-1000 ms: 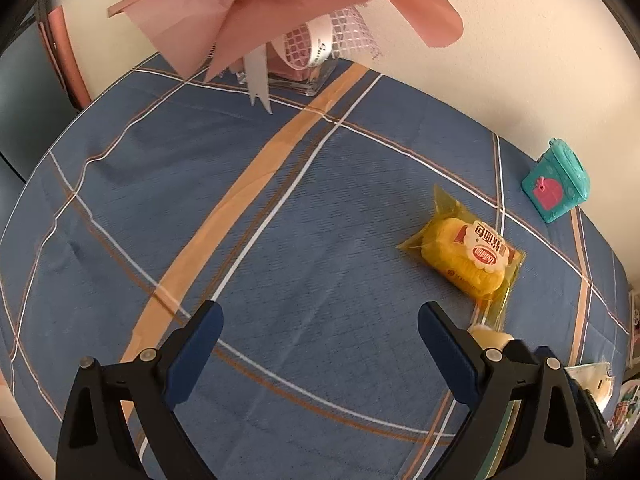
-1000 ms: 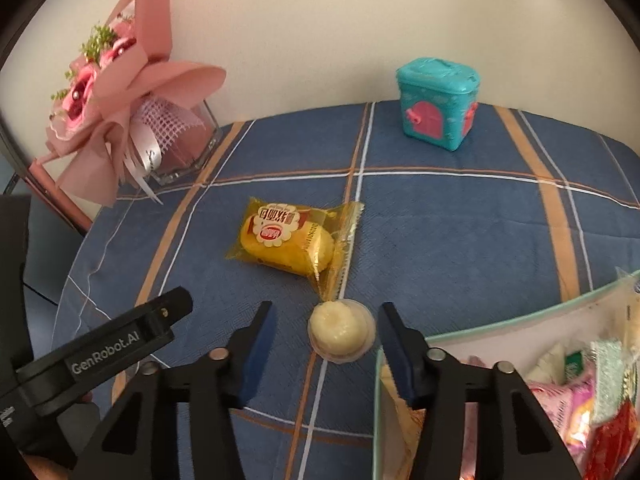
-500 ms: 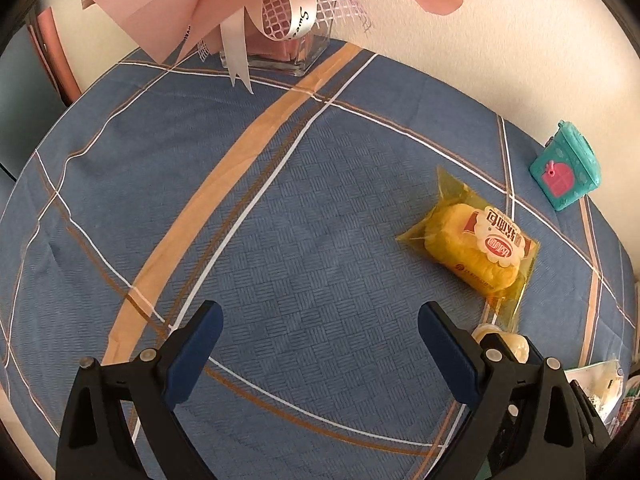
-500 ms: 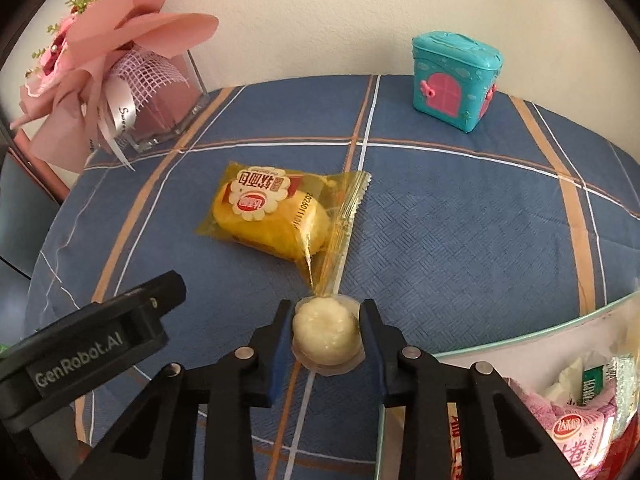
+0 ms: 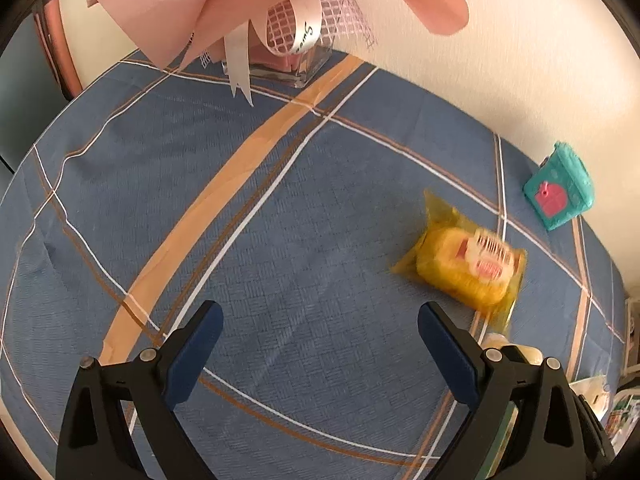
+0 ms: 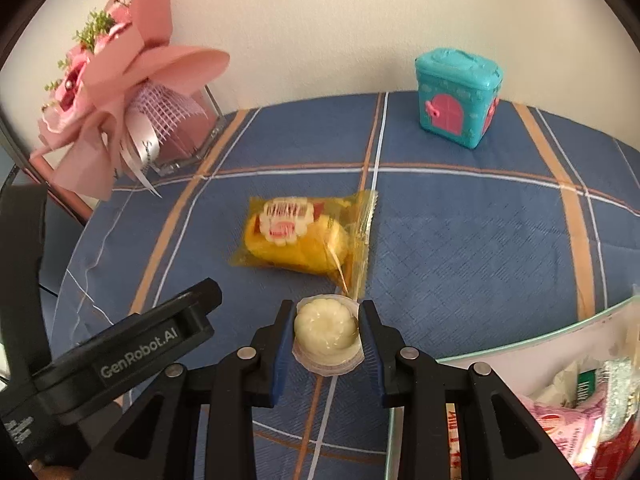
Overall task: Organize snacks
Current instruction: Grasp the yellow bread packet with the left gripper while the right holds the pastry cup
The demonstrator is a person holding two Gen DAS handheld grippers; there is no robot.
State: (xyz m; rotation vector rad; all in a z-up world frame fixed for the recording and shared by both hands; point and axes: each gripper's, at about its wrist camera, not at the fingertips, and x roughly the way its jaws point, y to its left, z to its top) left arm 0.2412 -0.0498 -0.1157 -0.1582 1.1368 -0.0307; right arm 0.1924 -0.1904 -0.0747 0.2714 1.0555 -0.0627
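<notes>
My right gripper point(image 6: 326, 334) is shut on a small clear jelly cup point(image 6: 325, 330) with a pale cream filling, both blue pads pressing its sides just above the cloth. Behind it lies a yellow wrapped cake point(image 6: 298, 238) on the blue checked tablecloth point(image 6: 460, 240). At the lower right stands a snack box point(image 6: 520, 344) with a pale green rim, holding several packets. My left gripper point(image 5: 318, 334) is open over bare cloth with nothing between its fingers. In the left wrist view the yellow cake point(image 5: 466, 268) lies to the right, and the jelly cup point(image 5: 508, 350) peeks out behind the right finger.
A pink wrapped bouquet point(image 6: 116, 92) in a glass vase point(image 6: 188, 140) stands at the back left. A teal toy box with a pink door point(image 6: 456, 98) sits at the back right by the wall. The left gripper's body point(image 6: 120, 356) is close beside my right gripper.
My right gripper's jaws went from open around the jelly cup to shut on it. The left gripper stayed open while its view shifted a little.
</notes>
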